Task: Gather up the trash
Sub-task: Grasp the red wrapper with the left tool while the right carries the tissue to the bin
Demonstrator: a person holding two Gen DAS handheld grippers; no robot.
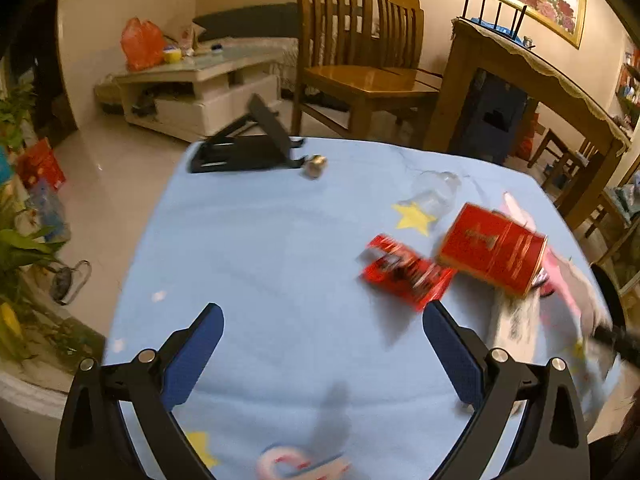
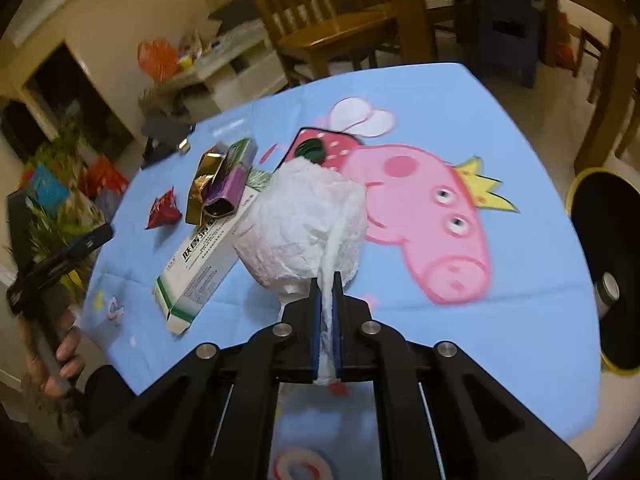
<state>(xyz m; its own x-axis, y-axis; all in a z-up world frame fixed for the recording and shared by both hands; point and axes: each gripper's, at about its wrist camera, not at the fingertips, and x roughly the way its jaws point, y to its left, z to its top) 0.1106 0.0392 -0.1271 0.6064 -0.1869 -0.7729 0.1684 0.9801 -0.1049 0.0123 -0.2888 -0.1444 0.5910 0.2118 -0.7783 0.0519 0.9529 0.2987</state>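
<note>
right tongs (image 2: 327, 280) clamped on a crumpled white tissue wad (image 2: 304, 220), held above the blue cartoon-print surface (image 2: 460, 92). left tongs (image 1: 323, 312) spread wide, nothing between them, over the same surface.

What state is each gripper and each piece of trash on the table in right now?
right gripper: shut on the white tissue wad.
white tissue wad: crumpled, pinched at its tail.
left gripper: open, empty, above the cloth.
white medicine box: lying flat, end flap open.
gold and purple box: crushed.
red wrapper: lying flat, crumpled.
clear bottle: on its side.
</note>
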